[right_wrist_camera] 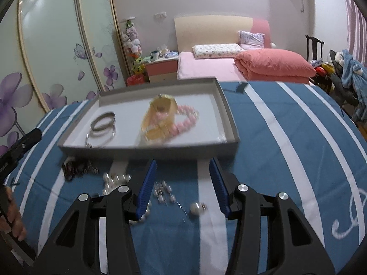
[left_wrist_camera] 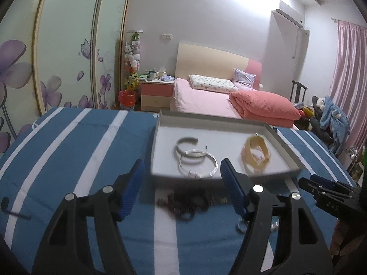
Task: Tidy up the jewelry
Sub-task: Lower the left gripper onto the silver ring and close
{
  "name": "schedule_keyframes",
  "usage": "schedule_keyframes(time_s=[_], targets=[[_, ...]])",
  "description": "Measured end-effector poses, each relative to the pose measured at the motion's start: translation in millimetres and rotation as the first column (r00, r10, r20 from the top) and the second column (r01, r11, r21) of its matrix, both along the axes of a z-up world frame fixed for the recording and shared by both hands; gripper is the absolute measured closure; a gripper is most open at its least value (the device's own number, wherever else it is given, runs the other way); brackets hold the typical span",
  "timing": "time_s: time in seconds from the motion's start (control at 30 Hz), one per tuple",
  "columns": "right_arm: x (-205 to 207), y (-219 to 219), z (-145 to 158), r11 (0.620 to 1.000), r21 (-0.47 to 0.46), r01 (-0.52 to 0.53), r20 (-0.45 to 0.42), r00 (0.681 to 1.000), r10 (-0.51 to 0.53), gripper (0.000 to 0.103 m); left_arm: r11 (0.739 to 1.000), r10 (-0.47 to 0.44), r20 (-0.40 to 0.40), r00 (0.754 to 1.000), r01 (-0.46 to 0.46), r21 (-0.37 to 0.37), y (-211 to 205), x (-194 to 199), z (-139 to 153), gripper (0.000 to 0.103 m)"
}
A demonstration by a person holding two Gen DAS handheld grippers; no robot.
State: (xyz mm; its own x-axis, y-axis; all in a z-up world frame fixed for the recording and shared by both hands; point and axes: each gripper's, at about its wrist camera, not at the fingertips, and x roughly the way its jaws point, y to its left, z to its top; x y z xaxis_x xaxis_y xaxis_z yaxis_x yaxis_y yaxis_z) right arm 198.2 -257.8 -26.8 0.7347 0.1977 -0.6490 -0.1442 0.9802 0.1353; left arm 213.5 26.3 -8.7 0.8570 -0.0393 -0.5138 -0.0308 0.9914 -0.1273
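Note:
A shallow grey box [left_wrist_camera: 158,123] [right_wrist_camera: 227,112] lies on a blue and white striped cloth. In it lie two silver bangles [left_wrist_camera: 197,158] [right_wrist_camera: 102,123], a gold bracelet [left_wrist_camera: 255,154] [right_wrist_camera: 160,116] and a pink bead bracelet [right_wrist_camera: 185,119]. In front of the box lie a dark bead bracelet [left_wrist_camera: 185,204] [right_wrist_camera: 76,168], a pearl string [right_wrist_camera: 114,181], small silver pieces [right_wrist_camera: 164,192] and a silver ring [left_wrist_camera: 242,225] [right_wrist_camera: 197,207]. My left gripper [left_wrist_camera: 182,183] is open over the dark beads. My right gripper [right_wrist_camera: 183,183] is open above the silver pieces.
The cloth [left_wrist_camera: 80,149] [right_wrist_camera: 286,137] covers the work surface. Behind it stand a pink bed [left_wrist_camera: 206,96], a nightstand [left_wrist_camera: 156,94], a red bin [left_wrist_camera: 127,98] and a flowered wardrobe [left_wrist_camera: 57,57]. A chair with clothes [left_wrist_camera: 330,119] stands at the right.

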Motion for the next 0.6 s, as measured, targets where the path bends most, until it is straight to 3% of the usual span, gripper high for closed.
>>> schedule_keyframes(time_s=[0.37,0.6], targets=[[-17.0,-15.0,-19.0,1.0,0.008,0.025,-0.054,0.998,-0.025,0.054,0.995,-0.1,-0.098,0.99,0.102,0.01,-31.5,-20.0,-21.5,0.036],[-20.1,-18.2,-18.7,1.0,0.021,0.021,-0.05,0.999,-0.02,0.054,0.974,-0.19,-0.227,0.955,0.212,0.079,-70.6,-4.3,-44.7,0.042]])
